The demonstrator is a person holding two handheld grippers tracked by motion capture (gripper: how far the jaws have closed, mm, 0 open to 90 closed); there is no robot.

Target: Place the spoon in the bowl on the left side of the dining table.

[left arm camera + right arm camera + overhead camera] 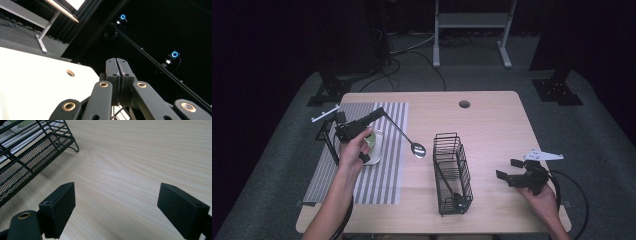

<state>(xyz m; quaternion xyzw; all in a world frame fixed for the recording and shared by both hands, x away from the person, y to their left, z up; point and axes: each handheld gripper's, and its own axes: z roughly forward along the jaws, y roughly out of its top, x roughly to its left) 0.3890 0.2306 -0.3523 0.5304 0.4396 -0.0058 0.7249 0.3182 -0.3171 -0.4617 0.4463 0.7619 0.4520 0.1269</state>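
Right claw (116, 207) matte black, spread above pale woodgrain table (140, 157), left claw (379, 111) seemingly clamping slim steel spoon (417, 149), wire basket (452, 172)

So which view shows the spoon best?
The high view: the spoon shows whole, handle in the left gripper, bowl near the wire basket. In the left gripper view the closed jaws cover it. The right gripper view points at the table.

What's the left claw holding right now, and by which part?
The left claw holds a spoon by the tip of its handle; the bowl hangs over the table.
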